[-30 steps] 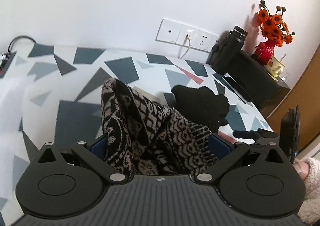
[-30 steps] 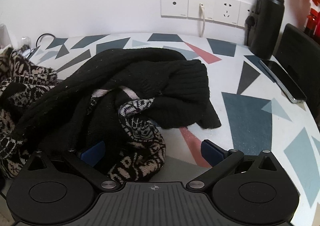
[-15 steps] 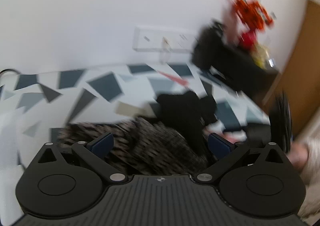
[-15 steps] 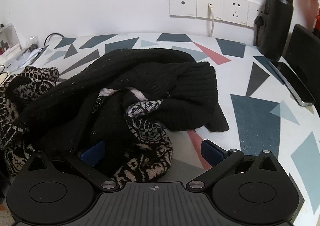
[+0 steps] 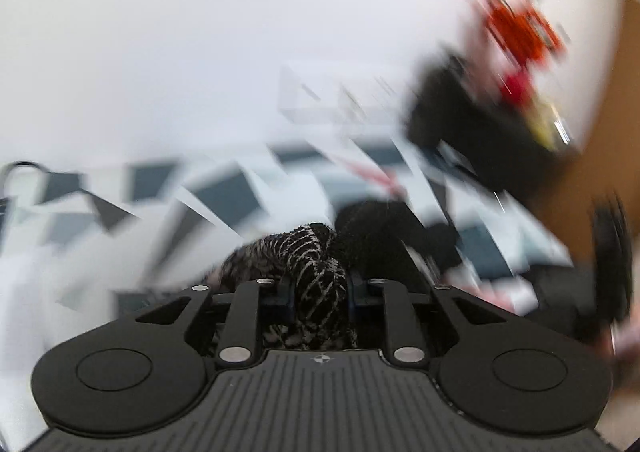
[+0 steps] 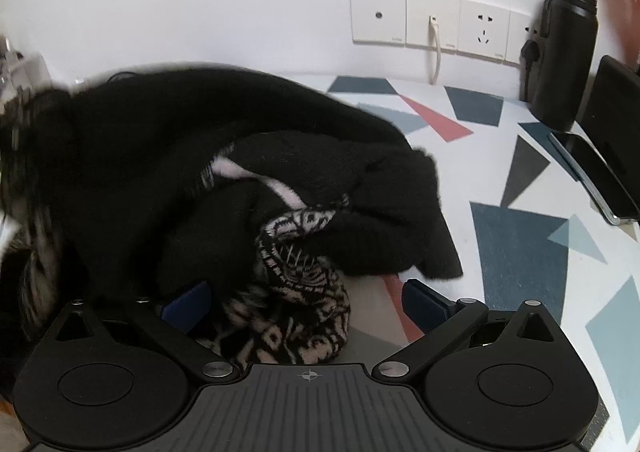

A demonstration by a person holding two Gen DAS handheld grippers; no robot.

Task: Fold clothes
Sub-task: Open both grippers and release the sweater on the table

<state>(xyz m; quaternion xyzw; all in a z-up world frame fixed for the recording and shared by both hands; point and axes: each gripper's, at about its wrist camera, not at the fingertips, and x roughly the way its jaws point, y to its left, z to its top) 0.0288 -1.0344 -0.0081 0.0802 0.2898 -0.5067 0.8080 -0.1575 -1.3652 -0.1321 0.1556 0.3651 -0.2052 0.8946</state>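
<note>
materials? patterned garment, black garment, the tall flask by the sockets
Patterned garment: looks like knitted yarn, matt; woven-in black and cream motifs.
Black garment: probably a soft knit, fuzzy and matt.
Flask: likely coated metal, satin black; ringed cap. Could be plastic.

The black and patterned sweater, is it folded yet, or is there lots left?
Nothing looks folded yet. The black sweater with a black-and-cream patterned knit is a crumpled heap on the triangle-print tabletop. In hand: the left gripper has just been closing and now pinches a bunch of the patterned knit. The right gripper is open over another patterned bunch. Spreading flat and every fold remain.
</note>
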